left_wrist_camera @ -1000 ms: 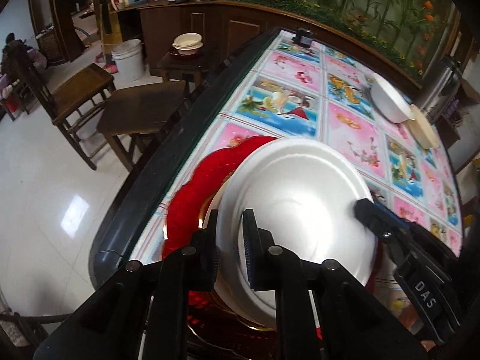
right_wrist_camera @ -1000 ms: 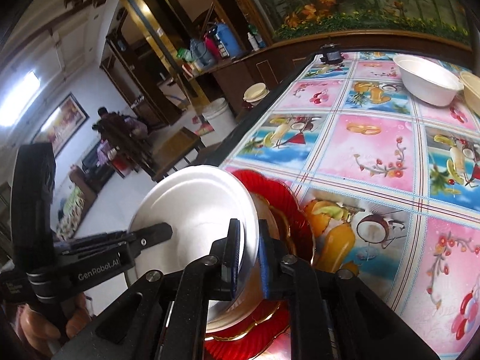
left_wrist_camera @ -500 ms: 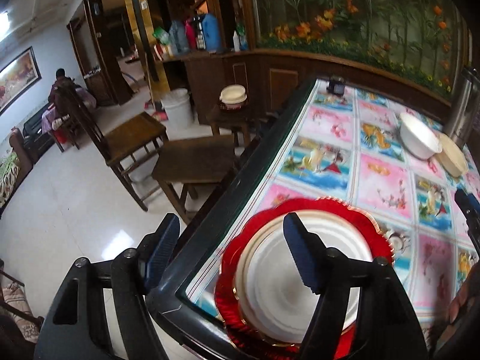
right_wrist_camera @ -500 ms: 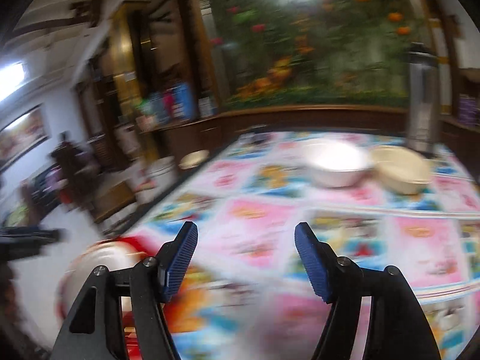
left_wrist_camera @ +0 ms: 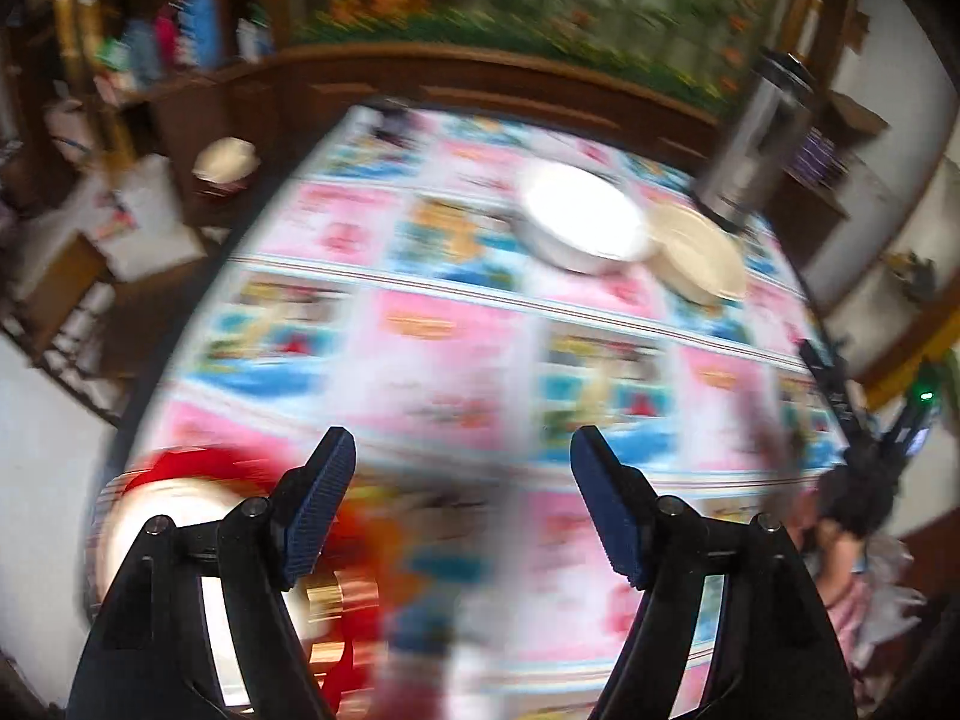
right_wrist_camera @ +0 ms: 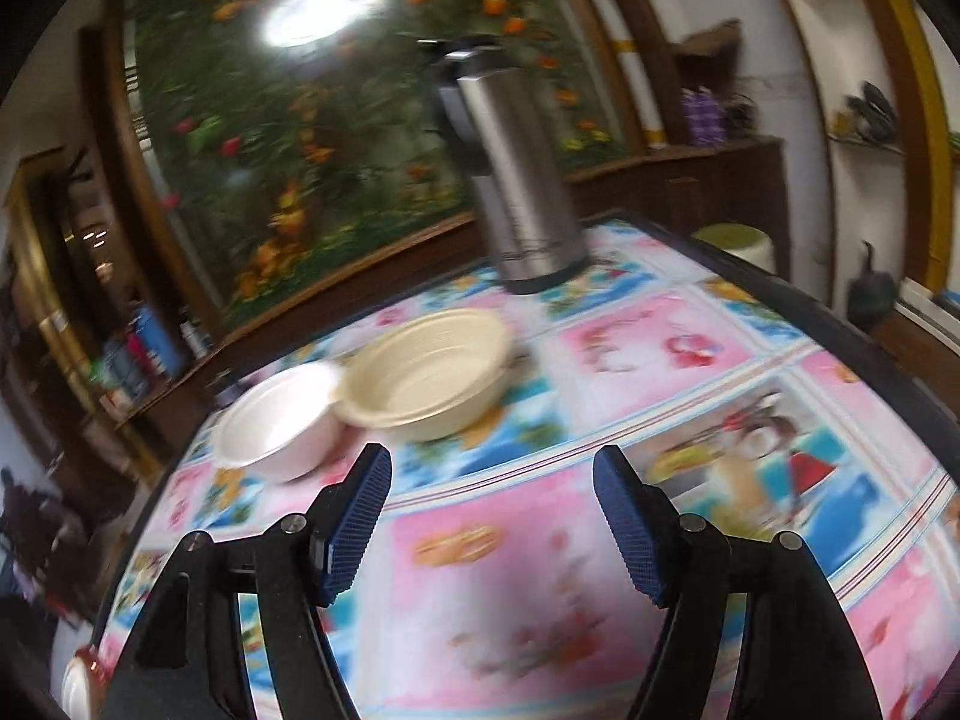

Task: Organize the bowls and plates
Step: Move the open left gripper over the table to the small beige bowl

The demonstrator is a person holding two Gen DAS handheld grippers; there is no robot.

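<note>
Both views are blurred by motion. In the left wrist view my left gripper (left_wrist_camera: 462,462) hangs over the picture-printed tablecloth; its jaws are opening and nothing is between them. The red plate (left_wrist_camera: 180,462) with a white plate (left_wrist_camera: 162,510) on it lies at the lower left, behind the left finger. Far across the table a white bowl (left_wrist_camera: 582,222) and a cream bowl (left_wrist_camera: 696,252) sit side by side. My right gripper (right_wrist_camera: 492,474) points at the same white bowl (right_wrist_camera: 276,420) and cream bowl (right_wrist_camera: 426,372), still short of them. Its jaws are opening too, empty.
A steel thermos jug (right_wrist_camera: 510,180) stands behind the cream bowl near the table's far edge. The table's dark rim (right_wrist_camera: 840,324) runs along the right. A pale stool (right_wrist_camera: 732,243) stands beyond it. A person (left_wrist_camera: 852,540) is at the left view's lower right.
Both grippers were shut on the white plate's rim, let it go onto the red plate, opened wide and swung away to the right toward the two bowls.
</note>
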